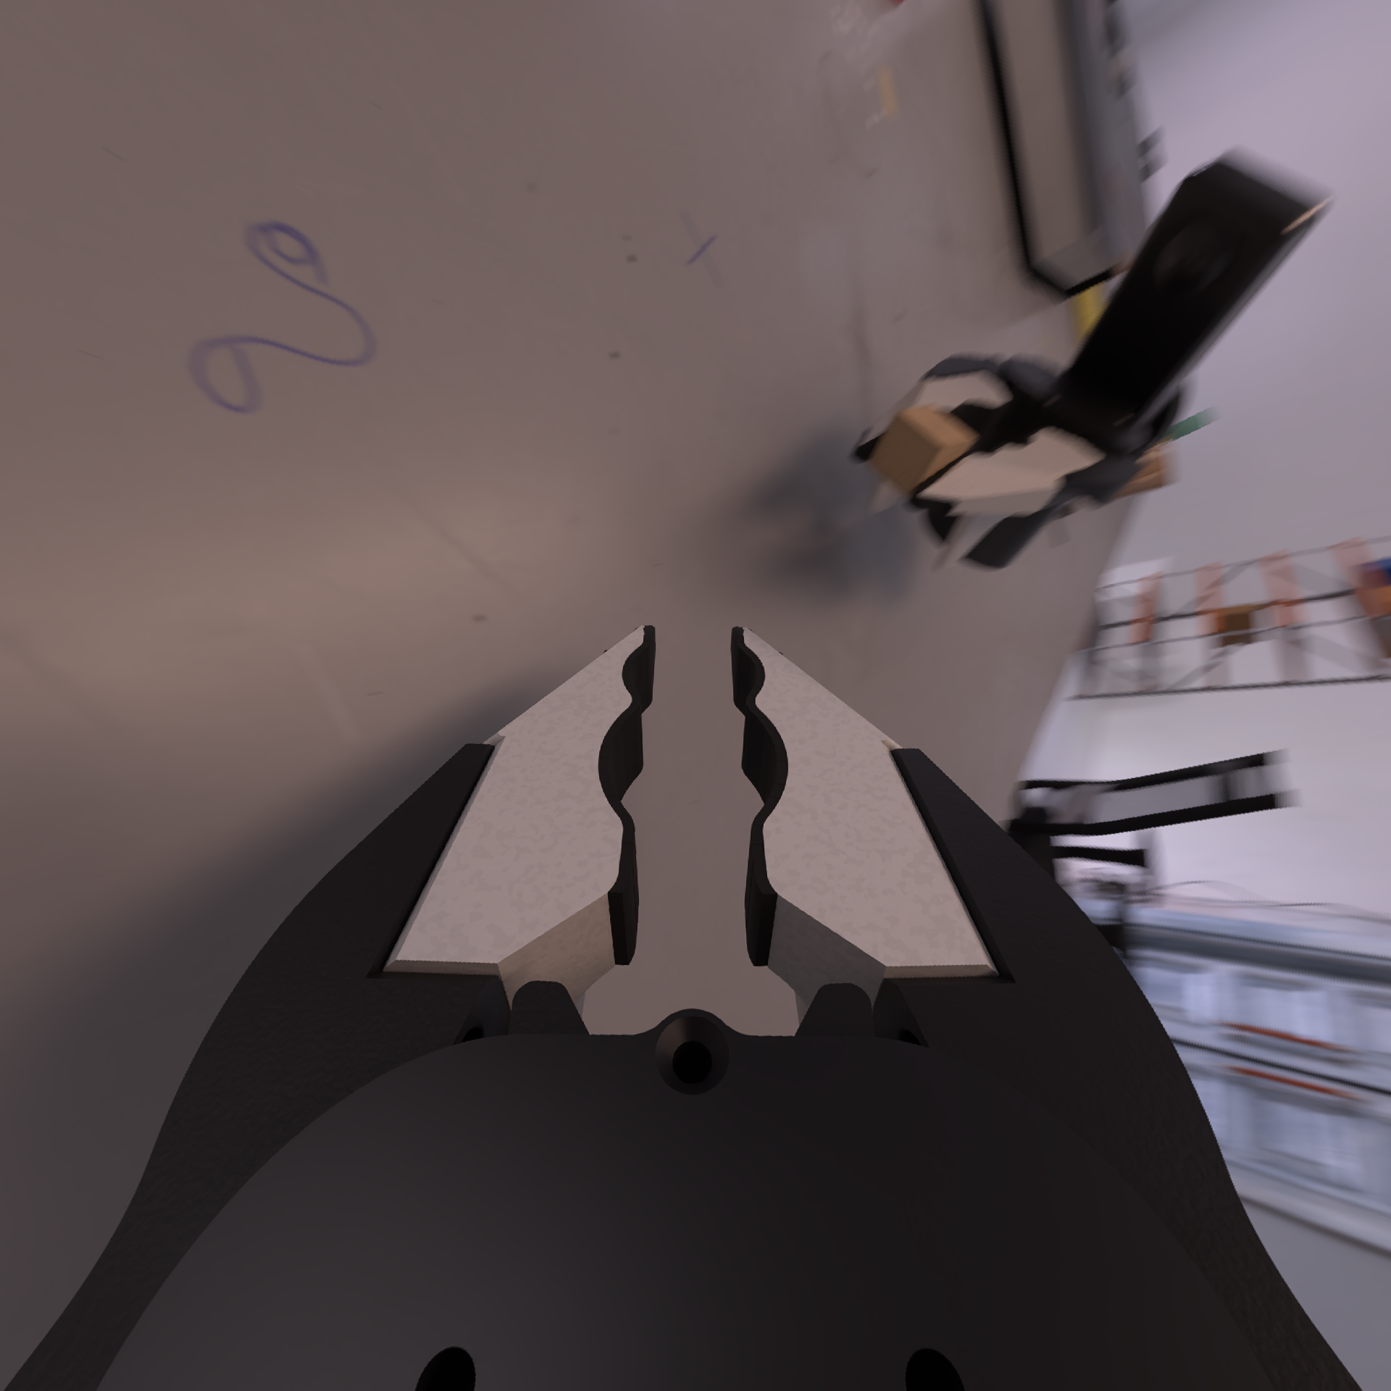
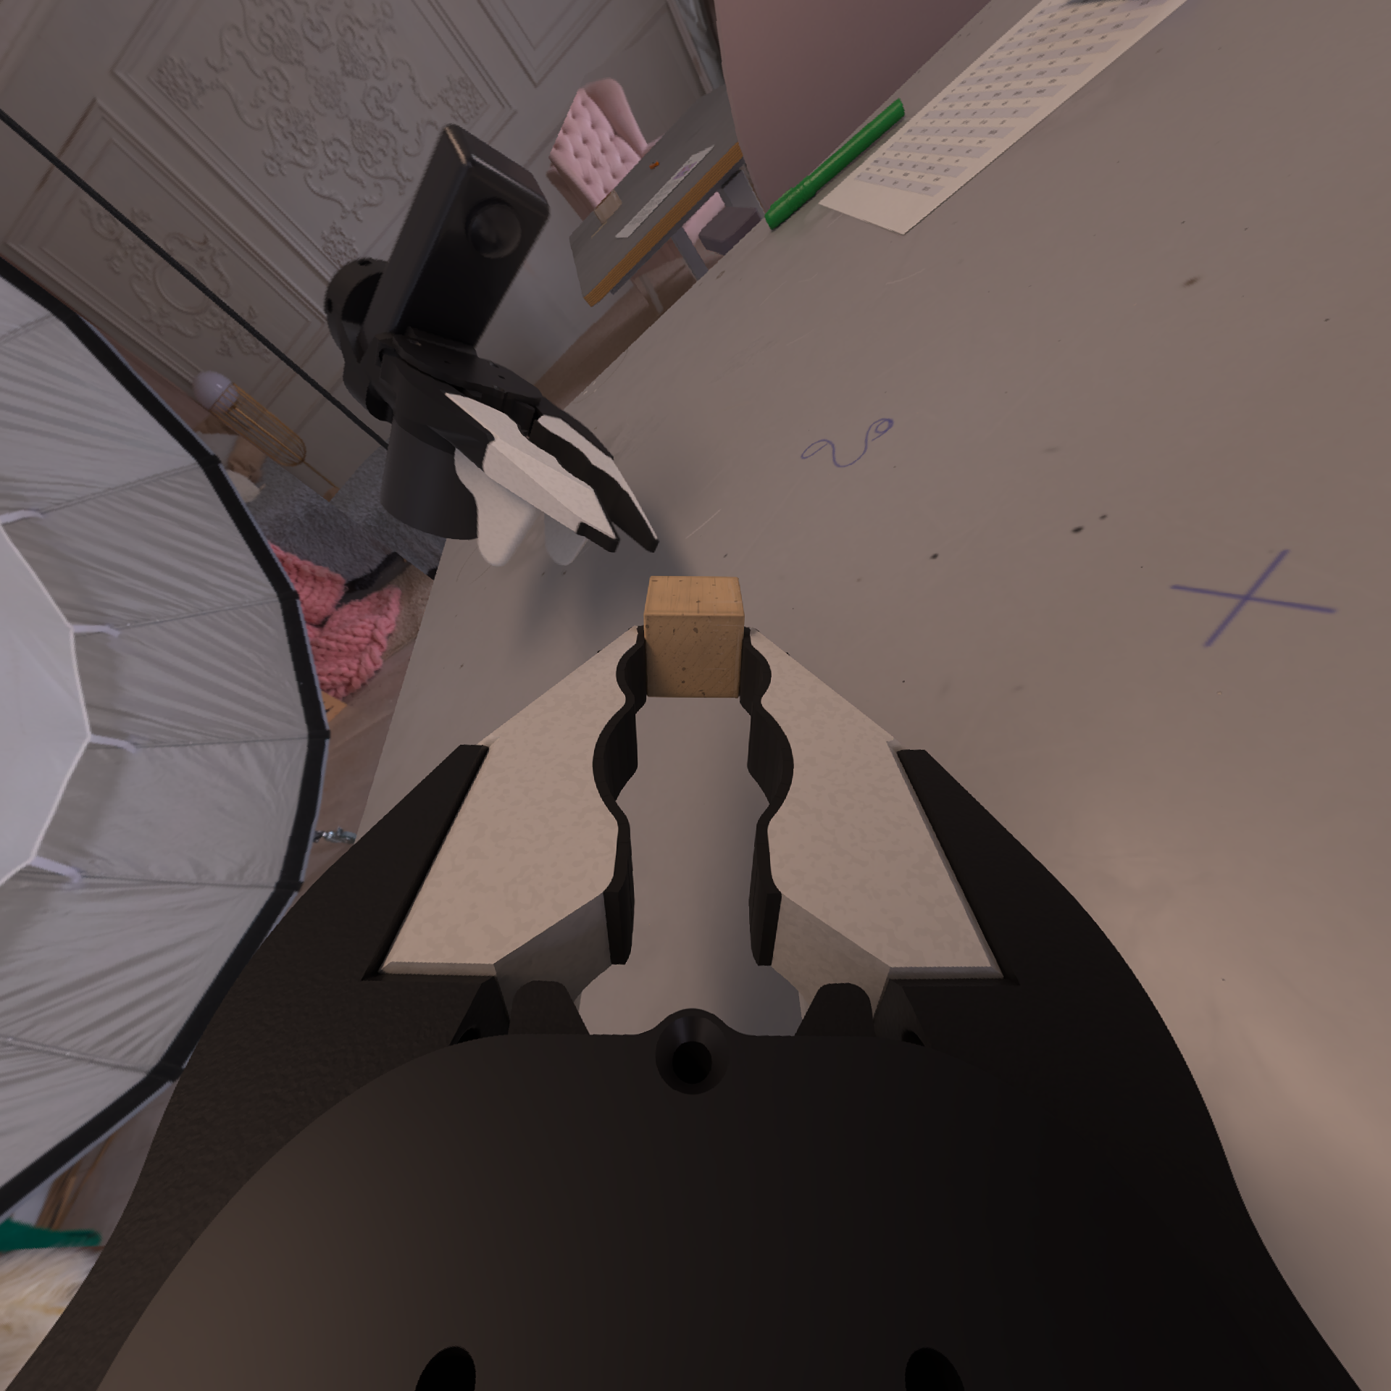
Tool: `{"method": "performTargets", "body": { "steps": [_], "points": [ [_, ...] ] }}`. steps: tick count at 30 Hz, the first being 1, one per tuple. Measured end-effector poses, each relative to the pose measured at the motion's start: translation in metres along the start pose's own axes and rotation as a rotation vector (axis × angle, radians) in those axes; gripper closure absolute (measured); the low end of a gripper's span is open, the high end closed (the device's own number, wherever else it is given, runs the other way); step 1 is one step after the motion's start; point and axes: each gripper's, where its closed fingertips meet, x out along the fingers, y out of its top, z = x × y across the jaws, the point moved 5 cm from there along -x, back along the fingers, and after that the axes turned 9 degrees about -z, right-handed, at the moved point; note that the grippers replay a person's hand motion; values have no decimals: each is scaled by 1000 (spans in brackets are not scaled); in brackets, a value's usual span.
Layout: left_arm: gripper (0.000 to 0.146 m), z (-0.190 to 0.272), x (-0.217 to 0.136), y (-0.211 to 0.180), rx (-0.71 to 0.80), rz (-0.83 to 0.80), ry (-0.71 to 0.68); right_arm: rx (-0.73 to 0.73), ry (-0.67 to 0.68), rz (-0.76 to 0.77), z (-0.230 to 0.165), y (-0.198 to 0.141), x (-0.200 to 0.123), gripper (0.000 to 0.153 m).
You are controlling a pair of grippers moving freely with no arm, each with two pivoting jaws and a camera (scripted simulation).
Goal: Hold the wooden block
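Block: in our left wrist view we see it, blurred, well off to the right, clamped in the right gripper above the table. Our left gripper holds nothing, its fingers slightly apart.

In the right wrist view, the fingertips pinch the block by its sides. We judge the hold made; only keeping it remains.

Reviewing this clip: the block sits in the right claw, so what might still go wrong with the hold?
1. The wooden block is pinched only at the very tips of the right claw, most of it sticking out past them; a small slip could drop it onto the table.
2. The left claw hangs near the block, empty, with a narrow gap between its fingers; if either drifts closer, it could knock the block loose.
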Motion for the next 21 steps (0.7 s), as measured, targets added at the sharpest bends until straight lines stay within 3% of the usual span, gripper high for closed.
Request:
{"method": "performTargets", "body": {
  "steps": [3, 6, 14, 18, 21],
  "points": [
    [125, -18, -10, -10, 149, -56, 207, -5, 1, -2, -1, -1, 0, 129],
    [123, -26, -15, -18, 248, -82, 330, -6, 4, -4, -1, -1, 0, 129],
    [122, -28, -10, -18, 433, -12, 491, -22, 0, -13, -3, -3, 1, 129],
    [122, -26, -6, -13, 598, -38, 561, -19, 4, -14, -3, -3, 1, 129],
    [123, -28, -4, -8, 632, -76, 599, -18, 7, -15, -3, -3, 1, 129]
  ]
}}
